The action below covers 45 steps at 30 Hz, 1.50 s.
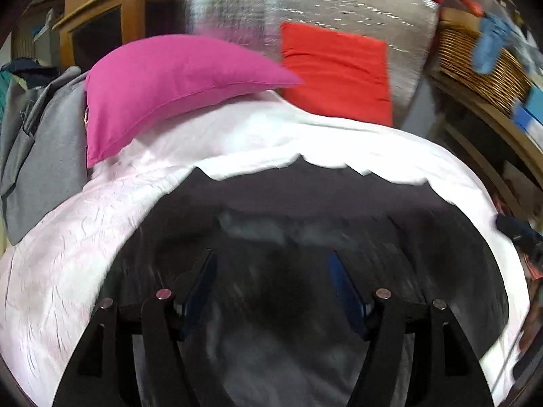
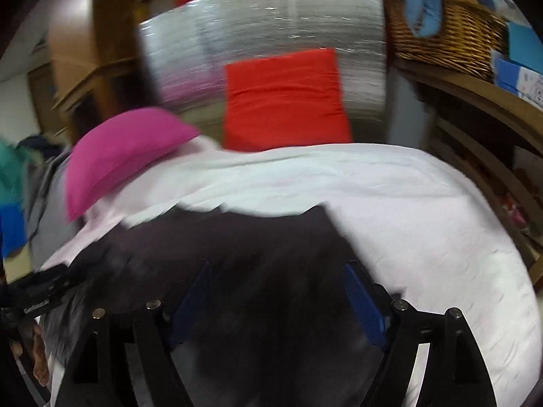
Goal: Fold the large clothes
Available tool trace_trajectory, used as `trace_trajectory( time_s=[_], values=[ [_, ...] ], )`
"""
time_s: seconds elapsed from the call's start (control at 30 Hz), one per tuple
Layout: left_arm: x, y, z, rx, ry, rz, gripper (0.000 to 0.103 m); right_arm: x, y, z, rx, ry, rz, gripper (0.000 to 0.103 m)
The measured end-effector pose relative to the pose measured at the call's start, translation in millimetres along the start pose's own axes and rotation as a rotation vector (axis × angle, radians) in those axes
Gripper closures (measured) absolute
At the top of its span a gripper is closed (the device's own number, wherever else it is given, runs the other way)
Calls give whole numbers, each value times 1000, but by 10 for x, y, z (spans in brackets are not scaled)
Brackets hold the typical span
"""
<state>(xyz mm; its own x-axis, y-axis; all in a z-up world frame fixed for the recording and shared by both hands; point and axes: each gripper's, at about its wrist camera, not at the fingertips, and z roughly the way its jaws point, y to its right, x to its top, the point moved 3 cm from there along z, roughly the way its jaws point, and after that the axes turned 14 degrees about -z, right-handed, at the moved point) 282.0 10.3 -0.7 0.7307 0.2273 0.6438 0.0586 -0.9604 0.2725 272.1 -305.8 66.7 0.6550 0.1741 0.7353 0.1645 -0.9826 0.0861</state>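
Your left gripper [image 1: 271, 264] and right gripper [image 2: 276, 276] are both spread, pinching nothing. Dark garment [image 1: 305, 196] lies flat on the white sheet [image 1: 68, 254] beneath them.

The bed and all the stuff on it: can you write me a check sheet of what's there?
Surface: bed with white cover, wrinkled.
Job's things: dark garment spread flat on the cover.
Clutter: pink pillow, red pillow, grey cloth at the bed's left.
Grippers: left gripper and right gripper open above the garment, nothing between the fingers.
Cables: nothing seen.
Surroundings: silver padded panel, wicker basket, wooden shelves.
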Motion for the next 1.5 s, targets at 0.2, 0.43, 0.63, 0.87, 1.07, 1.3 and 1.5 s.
trace_trajectory(
  time_s=[0.2, 0.43, 0.63, 0.87, 1.07, 1.3, 1.5],
  values=[
    [-468, 180, 378, 98, -15, 79, 33, -360, -445, 413, -37, -92, -103, 21],
    [-483, 181, 616, 173, -12, 94, 30, -457, -370, 817, -113, -175, -100, 19],
    [-370, 173, 743, 199, -63, 56, 28, -427, -390, 849, -133, -204, -71, 18],
    [-148, -63, 71, 125, 39, -58, 30, -335, -472, 51, -75, -78, 1, 17],
    [-488, -289, -42, 190, 50, -64, 30, -665, -834, -220, -23, -49, 23, 17],
    [-705, -288, 149, 221, 51, -18, 29, -1032, -1047, -25, -91, -80, -35, 17],
    [-727, -309, 173, 222, 63, 0, 29, -1075, -1056, 5, -110, -81, -39, 16]
  ],
)
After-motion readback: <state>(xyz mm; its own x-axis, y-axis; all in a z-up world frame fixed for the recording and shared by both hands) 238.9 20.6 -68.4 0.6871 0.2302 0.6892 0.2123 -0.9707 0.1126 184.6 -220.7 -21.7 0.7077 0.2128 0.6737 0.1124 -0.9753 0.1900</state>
